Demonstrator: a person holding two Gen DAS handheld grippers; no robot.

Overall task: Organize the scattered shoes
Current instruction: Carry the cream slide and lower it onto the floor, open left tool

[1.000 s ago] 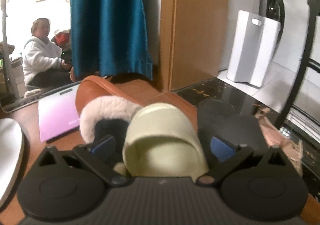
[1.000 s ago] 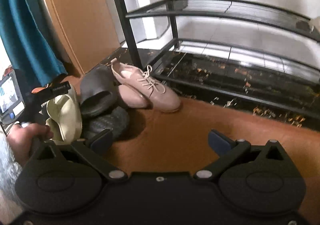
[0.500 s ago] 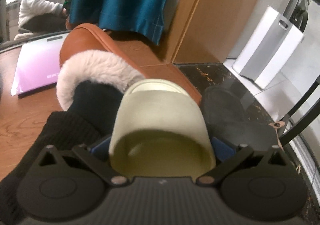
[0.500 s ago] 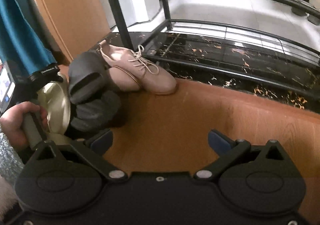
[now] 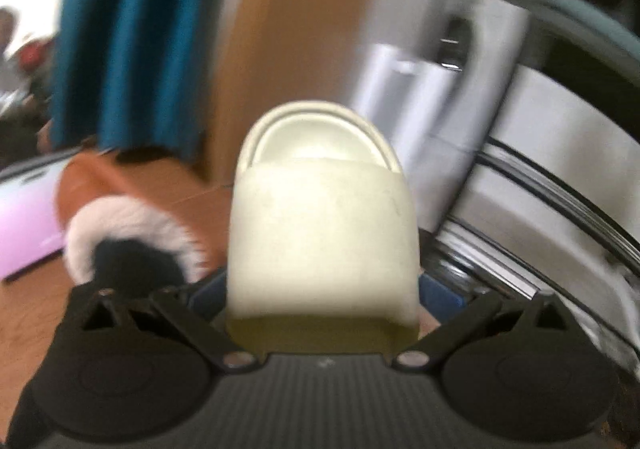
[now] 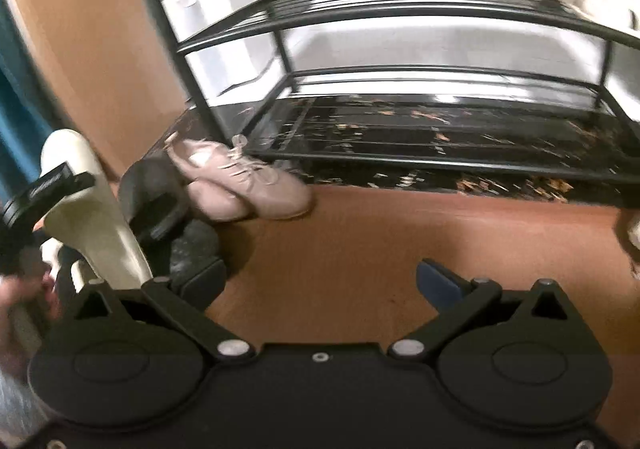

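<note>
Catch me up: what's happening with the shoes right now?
A person with handheld grippers is tidying shoes. The left gripper is clamped on a cream slide sandal, lifted off the floor. The right gripper is open and empty over the wood floor. Pink lace-up shoes and dark slides lie beside the black shoe rack.

my left gripper (image 5: 323,289) is clamped on the cream slipper (image 5: 323,241), toe pointing forward. a fur-lined brown slipper (image 5: 120,217) lies lower left; view blurred.

Blue curtain (image 5: 128,37) hangs beside wooden door panel (image 5: 304,17). White bin (image 5: 404,89) against the wall, washing machine (image 5: 492,33) just behind it. Pink-lilac flat item (image 5: 24,225) on floor, left.
</note>
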